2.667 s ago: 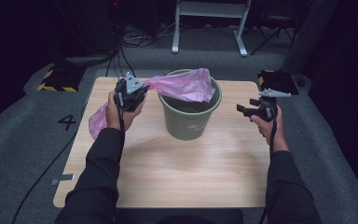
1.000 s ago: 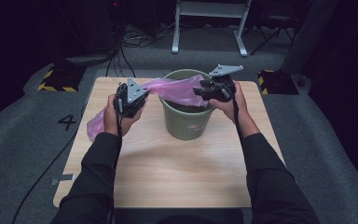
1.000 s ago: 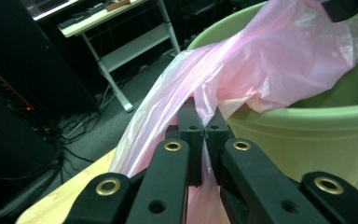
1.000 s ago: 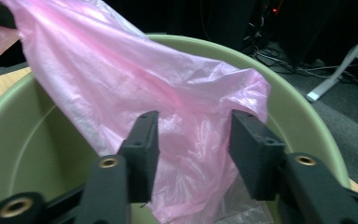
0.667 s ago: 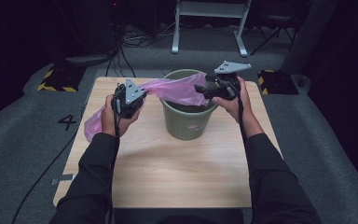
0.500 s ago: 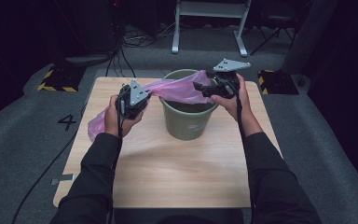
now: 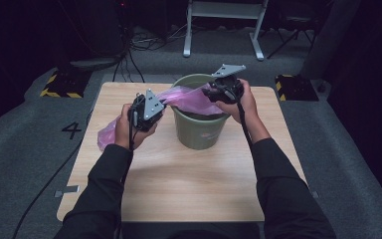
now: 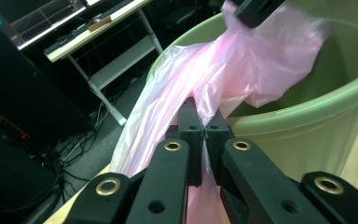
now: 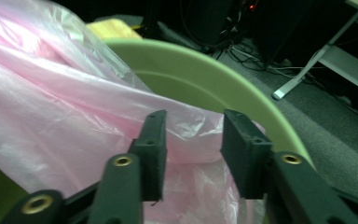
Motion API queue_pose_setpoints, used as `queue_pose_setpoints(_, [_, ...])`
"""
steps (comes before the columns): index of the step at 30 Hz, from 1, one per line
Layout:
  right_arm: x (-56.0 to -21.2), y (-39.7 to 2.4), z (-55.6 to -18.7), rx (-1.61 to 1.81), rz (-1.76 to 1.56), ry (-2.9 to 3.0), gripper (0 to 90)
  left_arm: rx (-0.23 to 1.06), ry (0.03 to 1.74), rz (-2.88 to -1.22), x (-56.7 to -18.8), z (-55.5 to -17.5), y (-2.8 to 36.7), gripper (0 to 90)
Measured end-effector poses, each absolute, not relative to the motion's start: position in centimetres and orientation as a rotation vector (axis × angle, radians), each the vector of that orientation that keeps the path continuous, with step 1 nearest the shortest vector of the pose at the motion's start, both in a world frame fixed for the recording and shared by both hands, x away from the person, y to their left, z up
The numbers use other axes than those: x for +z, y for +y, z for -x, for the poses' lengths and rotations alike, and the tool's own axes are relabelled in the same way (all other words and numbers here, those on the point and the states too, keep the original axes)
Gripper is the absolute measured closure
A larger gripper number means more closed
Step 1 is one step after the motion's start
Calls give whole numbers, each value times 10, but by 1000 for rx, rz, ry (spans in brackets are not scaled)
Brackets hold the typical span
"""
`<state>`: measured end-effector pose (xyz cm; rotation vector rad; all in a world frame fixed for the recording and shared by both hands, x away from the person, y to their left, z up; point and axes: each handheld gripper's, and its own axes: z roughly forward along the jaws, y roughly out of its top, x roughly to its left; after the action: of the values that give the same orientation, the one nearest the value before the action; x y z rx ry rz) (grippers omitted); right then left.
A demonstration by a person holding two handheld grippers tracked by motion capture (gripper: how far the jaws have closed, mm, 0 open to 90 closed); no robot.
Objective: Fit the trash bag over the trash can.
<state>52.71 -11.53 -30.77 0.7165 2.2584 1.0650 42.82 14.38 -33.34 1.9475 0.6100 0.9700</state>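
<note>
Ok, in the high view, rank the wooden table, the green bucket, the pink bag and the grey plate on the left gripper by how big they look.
1. Wooden table
2. Green bucket
3. Pink bag, long but thin, so close to the bucket and unsure
4. Grey plate on the left gripper

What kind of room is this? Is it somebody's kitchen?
Probably not a kitchen. It looks like a lab or studio for recording: a bare wooden table on grey carpet, cables across the dark floor, yellow-and-black hazard-striped blocks, and a desk with screens behind.
</note>
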Motion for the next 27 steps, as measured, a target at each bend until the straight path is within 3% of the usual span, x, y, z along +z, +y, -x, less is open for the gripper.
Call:
queue_pose_setpoints(9, [-316, -111, -529, 1050, -706, 2335, 593, 959, 584, -1964, -334, -429, 133, 896])
queue_pose_setpoints(10, [-315, -113, -527, 1061, -700, 2344, 512, 954, 582, -1967, -334, -430, 131, 896])
queue_pose_setpoints(11, [-315, -113, -527, 1061, -700, 2344, 512, 947, 581, -1967, -334, -431, 129, 896])
queue_pose_setpoints(13, [-314, -115, -522, 1098, -648, 2362, 427, 936, 580, -1981, -334, -434, 123, 896])
queue_pose_setpoints(20, [-304, -116, -503, 1215, -520, 2374, 305, 894, 561, -2004, -332, -439, 110, 895])
queue_pose_setpoints(23, [-303, -114, -499, 1204, -481, 2374, 314, 892, 548, -2012, -331, -439, 106, 894])
queue_pose_setpoints(27, [-305, -107, -492, 1185, -388, 2413, 423, 887, 541, -2024, -330, -439, 99, 888])
